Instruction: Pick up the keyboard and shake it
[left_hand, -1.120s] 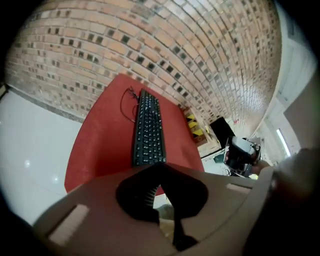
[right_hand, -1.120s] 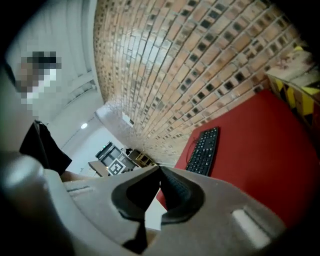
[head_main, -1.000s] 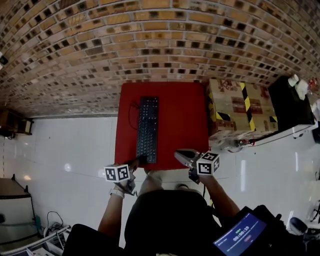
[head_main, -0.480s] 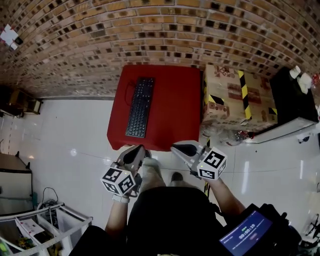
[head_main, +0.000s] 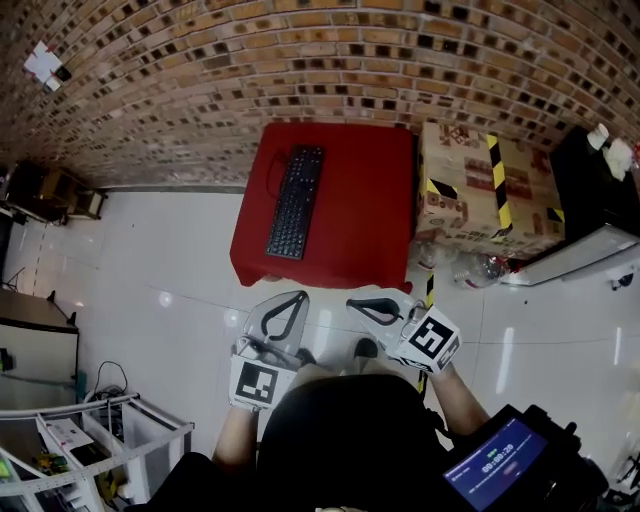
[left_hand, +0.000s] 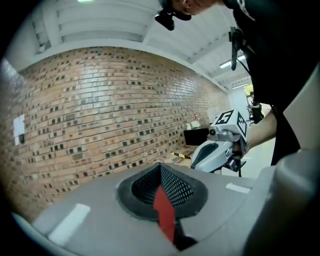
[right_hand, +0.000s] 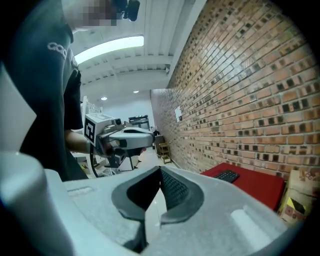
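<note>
A black keyboard (head_main: 296, 202) lies lengthwise on the left half of a red-covered table (head_main: 365, 210) by the brick wall; it also shows small in the right gripper view (right_hand: 227, 176). Both grippers are held close to the person's body, well short of the table and over the white floor. My left gripper (head_main: 291, 298) is shut and empty. My right gripper (head_main: 357, 303) is shut and empty too. Each gripper shows in the other's view: the right gripper (left_hand: 196, 161), the left gripper (right_hand: 149, 140).
A cardboard box (head_main: 480, 190) with black-and-yellow tape stands right of the table. A black unit (head_main: 590, 190) sits further right. A wire shelf (head_main: 90, 440) and a small wooden stand (head_main: 45, 190) are at the left. White tiled floor (head_main: 160, 260) lies between me and the table.
The view has pulled back from the table: the keyboard and table now sit farther off and more to the right. Both grippers have drawn in toward the body and tilted up.
</note>
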